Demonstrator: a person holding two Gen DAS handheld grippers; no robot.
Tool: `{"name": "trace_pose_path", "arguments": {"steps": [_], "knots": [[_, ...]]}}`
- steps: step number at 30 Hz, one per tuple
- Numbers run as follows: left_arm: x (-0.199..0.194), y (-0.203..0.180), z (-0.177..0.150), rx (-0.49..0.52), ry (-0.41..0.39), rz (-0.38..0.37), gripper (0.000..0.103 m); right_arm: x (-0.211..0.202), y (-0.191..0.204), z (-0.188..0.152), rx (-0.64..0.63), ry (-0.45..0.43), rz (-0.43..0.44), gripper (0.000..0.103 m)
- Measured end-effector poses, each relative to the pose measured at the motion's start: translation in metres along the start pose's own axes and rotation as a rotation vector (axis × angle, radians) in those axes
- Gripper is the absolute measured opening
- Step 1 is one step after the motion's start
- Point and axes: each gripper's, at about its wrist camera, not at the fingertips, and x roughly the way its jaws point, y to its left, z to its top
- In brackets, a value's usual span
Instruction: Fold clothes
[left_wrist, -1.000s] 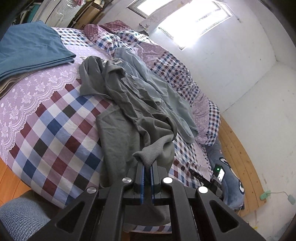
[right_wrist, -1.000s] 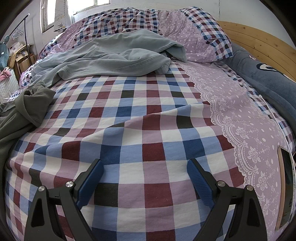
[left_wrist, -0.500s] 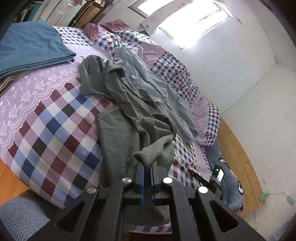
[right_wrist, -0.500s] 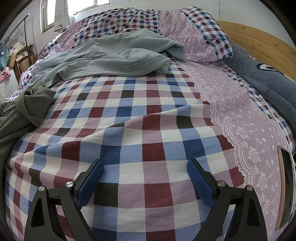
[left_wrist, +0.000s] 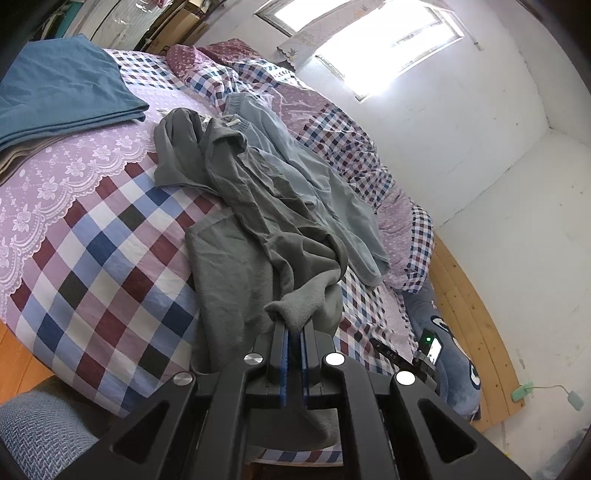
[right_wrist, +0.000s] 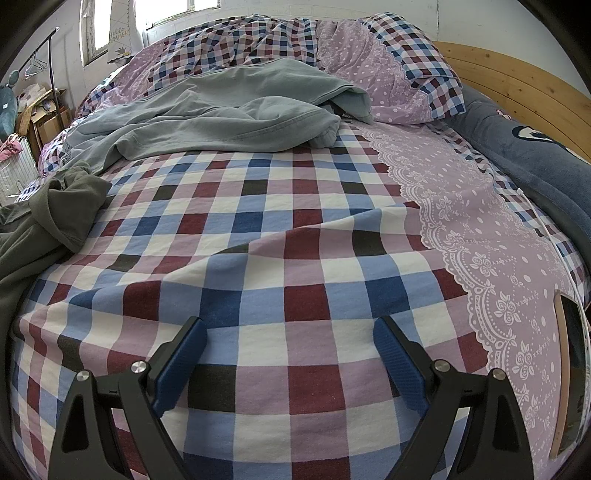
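The work surface is a bed covered with a checked sheet in red, blue, white and lilac squares, bordered by a lilac band with white lace print. A matching checked duvet is bunched along the far side under a bright window. A wooden headboard runs along the right of the right wrist view, with a dark blue plush blanket lying against it. The walls are plain white. In the left wrist view, a folded teal cloth rests on the lace band at the upper left, and a small device with a green light sits near the bed's lower right edge.

Two garments lie on the sheet. A dark grey-green garment is crumpled in a long strip running from mid-bed to the near edge. A pale blue-grey garment lies just beyond it, overlapping it in part and reaching to the duvet.

The left gripper points gently downward; its blue pads are pressed together on a corner of the dark grey-green garment, which rises off the bed to meet them.

The right gripper tilts steeply down over bare checked sheet. Its jaws stand wide apart with nothing between them, well clear of both garments.
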Motion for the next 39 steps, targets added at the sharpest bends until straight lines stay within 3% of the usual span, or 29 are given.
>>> {"name": "trace_pose_path", "arguments": {"steps": [39], "knots": [[0.0033, 0.0010, -0.0009, -0.008, 0.015, -0.020, 0.004, 0.0009, 0.0018, -0.0008, -0.003, -0.001, -0.010, 0.095]]}}
